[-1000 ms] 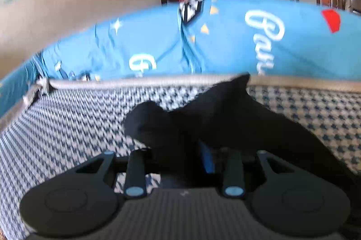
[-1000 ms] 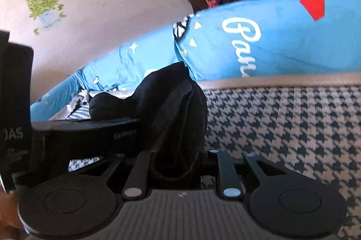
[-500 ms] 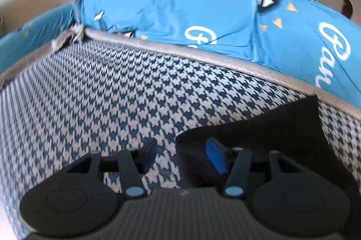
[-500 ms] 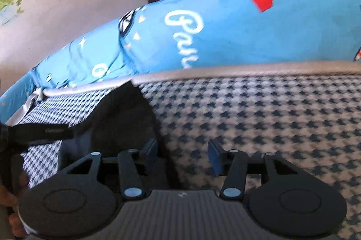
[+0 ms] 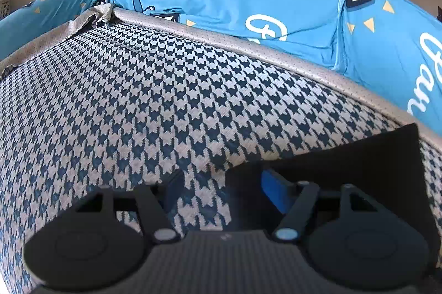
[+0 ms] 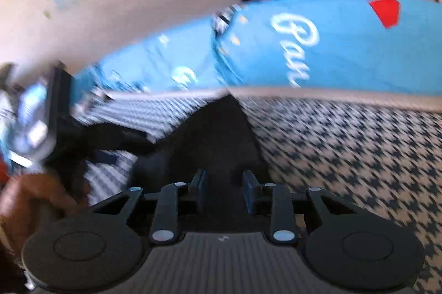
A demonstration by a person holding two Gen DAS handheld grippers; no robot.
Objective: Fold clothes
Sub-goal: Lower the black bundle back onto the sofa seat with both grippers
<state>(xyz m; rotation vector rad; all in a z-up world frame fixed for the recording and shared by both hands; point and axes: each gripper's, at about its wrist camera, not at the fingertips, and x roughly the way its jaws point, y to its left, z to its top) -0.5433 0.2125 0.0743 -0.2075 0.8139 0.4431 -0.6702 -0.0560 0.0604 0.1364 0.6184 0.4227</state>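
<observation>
Lay flat at lower right of the left wrist frame: black garment (image 5: 359, 156) on houndstooth sofa seat (image 5: 138, 106). Left gripper (image 5: 221, 185) spread and opening, nothing pinched, edge of cloth between jaws. Right gripper (image 6: 224, 187) narrowing over garment (image 6: 215, 134) at centre; contact unclear in blur.

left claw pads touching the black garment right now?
Cannot tell. In the left wrist view the left claw is opening; its blue pad overlaps the black fabric garment, no plain contact or gap.

Houndstooth cover (image 5: 154, 89) (blue cushion (image 5: 276, 1) behind)
</observation>
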